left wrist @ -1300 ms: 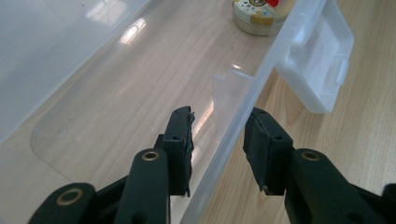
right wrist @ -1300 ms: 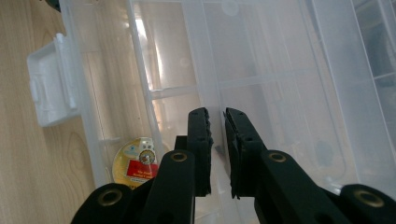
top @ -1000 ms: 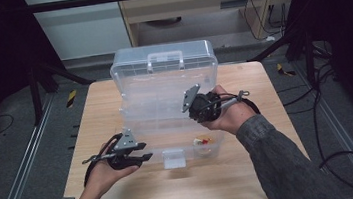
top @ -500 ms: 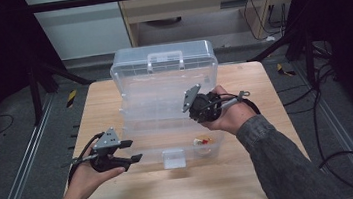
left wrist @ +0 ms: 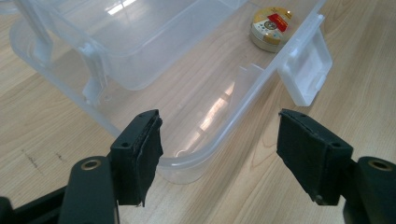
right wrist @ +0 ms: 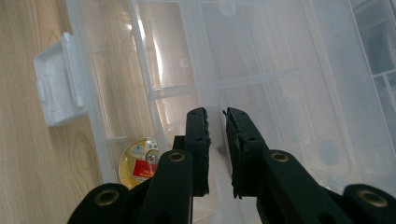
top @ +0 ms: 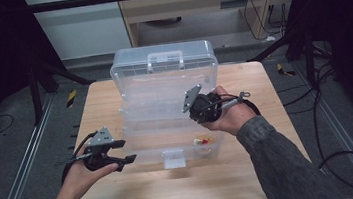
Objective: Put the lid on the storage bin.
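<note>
Since the earlier frame the left gripper point(top: 120, 153) has drawn back from the front left corner of the clear storage box point(top: 165, 80) toward the bench's point(top: 100, 108) left edge, and its fingers point(left wrist: 140, 149) have just been opening; they stand well apart with nothing between them, the box's rounded corner lying just ahead in the left gripper view, so it looks like a let-go rather than a reach. The box sits mid-bench with its lid raised at the back, its white latch point(top: 173, 157) hanging off the front wall. Inside the bottom tray, near the front right, lies a small round tin point(top: 202, 140) with a red and gold label. Over the tray, the right gripper point(top: 200, 111) has its fingers point(right wrist: 198, 140) nearly closed on a thin clear inner wall, probably to steady or lift the insert tray.
</note>
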